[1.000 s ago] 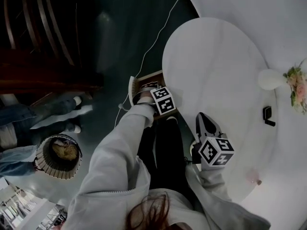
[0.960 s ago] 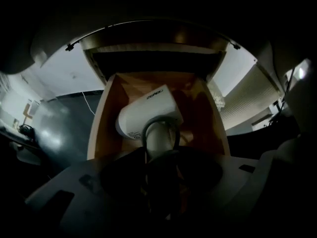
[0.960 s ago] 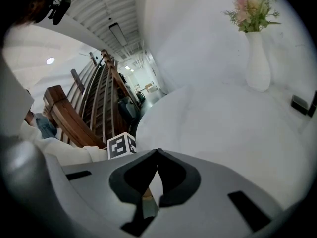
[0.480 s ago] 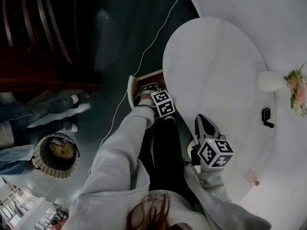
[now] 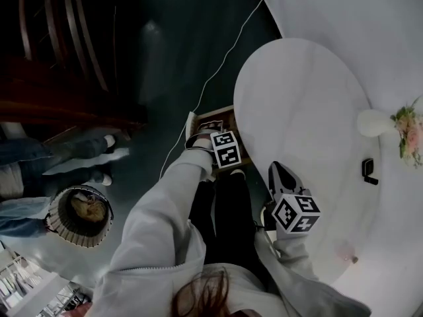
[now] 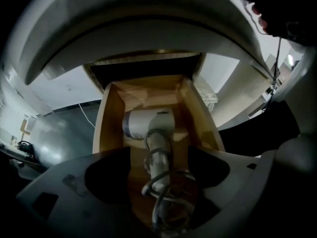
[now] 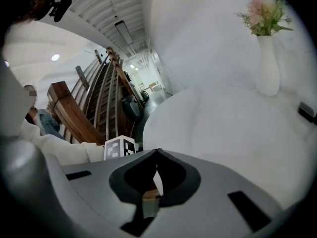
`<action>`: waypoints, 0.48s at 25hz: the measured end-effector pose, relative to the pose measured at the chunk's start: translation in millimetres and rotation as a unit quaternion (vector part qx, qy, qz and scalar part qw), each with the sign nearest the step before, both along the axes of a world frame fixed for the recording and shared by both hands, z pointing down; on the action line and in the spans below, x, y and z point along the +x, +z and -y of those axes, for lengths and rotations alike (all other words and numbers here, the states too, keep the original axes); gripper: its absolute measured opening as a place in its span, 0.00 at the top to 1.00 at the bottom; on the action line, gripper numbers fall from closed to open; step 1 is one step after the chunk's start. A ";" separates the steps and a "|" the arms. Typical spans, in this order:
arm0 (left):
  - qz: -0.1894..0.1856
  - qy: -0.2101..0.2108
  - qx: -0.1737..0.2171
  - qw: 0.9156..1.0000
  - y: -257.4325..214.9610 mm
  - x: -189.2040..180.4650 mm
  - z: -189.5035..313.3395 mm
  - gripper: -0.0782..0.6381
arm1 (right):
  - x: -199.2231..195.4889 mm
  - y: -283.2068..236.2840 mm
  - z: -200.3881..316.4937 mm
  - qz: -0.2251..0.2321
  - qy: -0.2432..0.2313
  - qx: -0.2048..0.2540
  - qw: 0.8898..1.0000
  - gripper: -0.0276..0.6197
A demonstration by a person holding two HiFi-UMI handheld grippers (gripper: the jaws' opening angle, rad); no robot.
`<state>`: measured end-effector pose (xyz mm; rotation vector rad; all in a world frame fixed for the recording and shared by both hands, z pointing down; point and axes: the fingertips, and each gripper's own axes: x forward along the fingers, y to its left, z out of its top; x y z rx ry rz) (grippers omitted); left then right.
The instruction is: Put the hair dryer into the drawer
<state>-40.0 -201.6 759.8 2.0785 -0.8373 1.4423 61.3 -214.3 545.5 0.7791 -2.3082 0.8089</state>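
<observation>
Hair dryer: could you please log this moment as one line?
hair dryer: lying in open drawer | left gripper: jaws just opened, handle between, ungripped | right gripper: shut, empty

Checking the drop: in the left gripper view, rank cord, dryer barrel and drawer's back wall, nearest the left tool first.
1. Cord, loose between the jaws of the left tool, which have just been opening.
2. Dryer barrel, mid-drawer.
3. Drawer's back wall, farthest, at the far end.
</observation>
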 end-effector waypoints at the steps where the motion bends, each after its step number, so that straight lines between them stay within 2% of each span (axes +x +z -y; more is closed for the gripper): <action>1: -0.004 0.004 -0.009 1.000 -3.4 -0.9 -4.4 0.42 | -2.4 -1.2 -0.4 0.002 -0.001 0.002 1.000 0.88; 6: -0.022 0.003 -0.025 0.999 -32.2 -11.8 -19.4 0.42 | -10.4 -10.3 -1.2 0.012 -0.005 0.011 1.000 0.88; 9: -0.064 -0.036 -0.016 0.997 -63.4 -15.5 -21.8 0.42 | -15.5 -14.8 -4.3 0.017 -0.009 0.015 1.000 0.88; 12: -0.108 -0.075 -0.002 0.991 -93.6 -17.6 -24.1 0.42 | -22.2 -18.0 -10.6 0.022 -0.014 0.014 1.000 0.88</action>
